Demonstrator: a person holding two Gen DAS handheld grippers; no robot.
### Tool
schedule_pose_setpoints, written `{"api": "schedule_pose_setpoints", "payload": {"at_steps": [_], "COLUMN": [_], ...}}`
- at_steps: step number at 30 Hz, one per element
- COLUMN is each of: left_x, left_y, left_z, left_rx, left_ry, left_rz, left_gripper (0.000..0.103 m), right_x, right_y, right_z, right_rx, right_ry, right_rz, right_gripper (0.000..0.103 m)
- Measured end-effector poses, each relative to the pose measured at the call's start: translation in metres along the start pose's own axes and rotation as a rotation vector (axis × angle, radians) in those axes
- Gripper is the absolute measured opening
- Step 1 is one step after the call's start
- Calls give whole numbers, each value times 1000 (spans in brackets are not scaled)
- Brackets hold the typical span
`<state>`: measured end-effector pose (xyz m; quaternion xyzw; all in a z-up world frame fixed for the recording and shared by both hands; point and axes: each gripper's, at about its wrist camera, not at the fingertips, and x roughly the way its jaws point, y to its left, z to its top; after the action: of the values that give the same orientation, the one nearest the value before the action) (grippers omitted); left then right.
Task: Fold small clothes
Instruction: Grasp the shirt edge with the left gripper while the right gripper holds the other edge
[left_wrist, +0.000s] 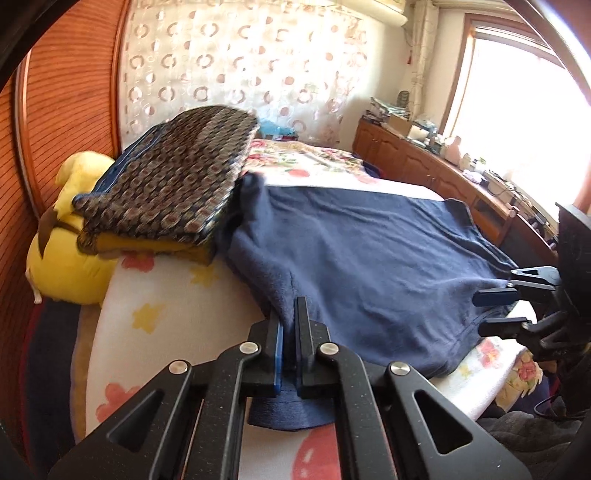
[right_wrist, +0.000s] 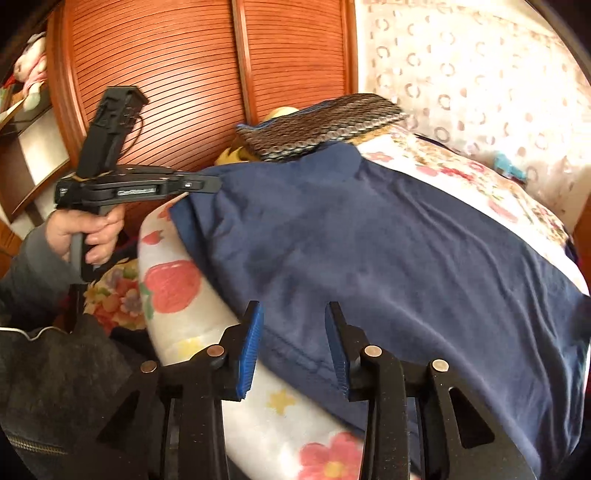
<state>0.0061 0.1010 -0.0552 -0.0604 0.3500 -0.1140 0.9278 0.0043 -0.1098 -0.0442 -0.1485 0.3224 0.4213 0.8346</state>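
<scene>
A navy blue garment lies spread on the flower-print blanket of a bed. My left gripper is shut on the garment's near left corner, and a fold of cloth hangs below its jaws. In the right wrist view the left gripper pinches that lifted corner at the far left of the garment, with a hand on its handle. My right gripper stands open over the near hem, its blue pads clear of the cloth. The right gripper also shows at the garment's right edge.
A folded stack with a patterned dark cloth on top sits at the garment's far left, against a yellow plush toy. A wooden slatted wardrobe stands behind. A cluttered wooden cabinet runs under the window at right.
</scene>
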Motion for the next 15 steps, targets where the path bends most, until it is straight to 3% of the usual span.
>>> {"api": "schedule_pose_setpoints", "payload": {"at_steps": [9, 15], "left_x": [23, 48], "left_y": [-62, -144], "left_z": [47, 85], "left_rx": [110, 249], "left_ry": [-21, -9], "left_rz": [-129, -248], "left_gripper": [4, 4], "right_x": [-35, -71], "right_y": [-37, -70], "right_z": [-20, -48], "right_rx": [98, 194], "right_ry": [-56, -102], "right_rz": [-112, -210], "right_gripper": [36, 36]}}
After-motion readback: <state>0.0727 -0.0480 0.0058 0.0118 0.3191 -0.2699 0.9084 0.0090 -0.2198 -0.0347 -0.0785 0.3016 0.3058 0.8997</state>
